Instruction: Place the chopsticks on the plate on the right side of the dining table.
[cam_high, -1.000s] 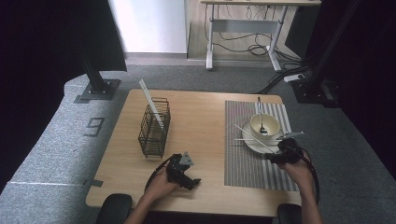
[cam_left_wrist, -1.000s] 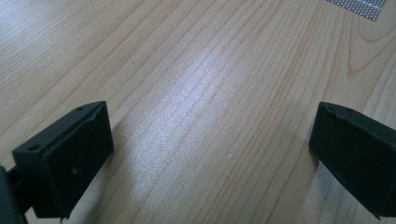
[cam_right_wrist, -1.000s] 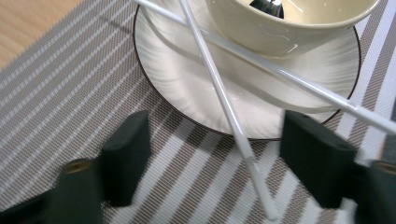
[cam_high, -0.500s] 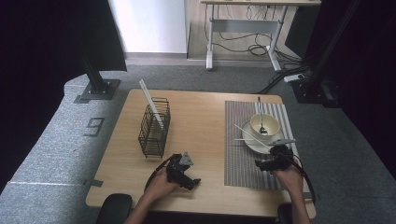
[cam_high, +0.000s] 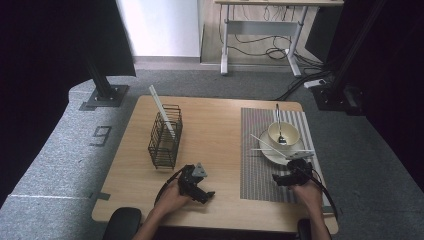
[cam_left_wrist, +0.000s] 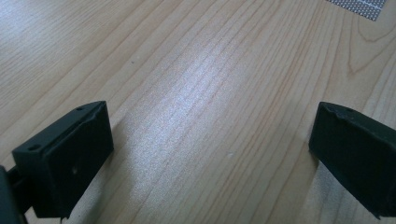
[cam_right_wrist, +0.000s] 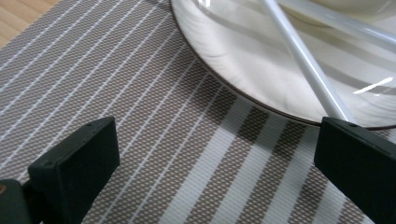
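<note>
Jaws of the right gripper (cam_high: 289, 178) have just been opening and stand released on the striped placemat (cam_high: 260, 165), nothing between them. In the right gripper view, a white chopstick (cam_right_wrist: 303, 60) lies across the saucer (cam_right_wrist: 243, 51): thin, stiff, slippery; best pinched mid-length. The left gripper (cam_left_wrist: 210, 144) gapes over bare desk (cam_left_wrist: 187, 70).

Open tabletop (cam_high: 215, 135) is left across the middle of the frame. The left is blocked by a wire rack (cam_high: 165, 136), the right by a plate (cam_high: 280, 152) carrying chopsticks (cam_high: 272, 146) and a bowl (cam_high: 283, 133).

Soft overhead light; a pale sheen lies on the table (cam_left_wrist: 201, 93) between the blurred near fingers (cam_left_wrist: 70, 158).
</note>
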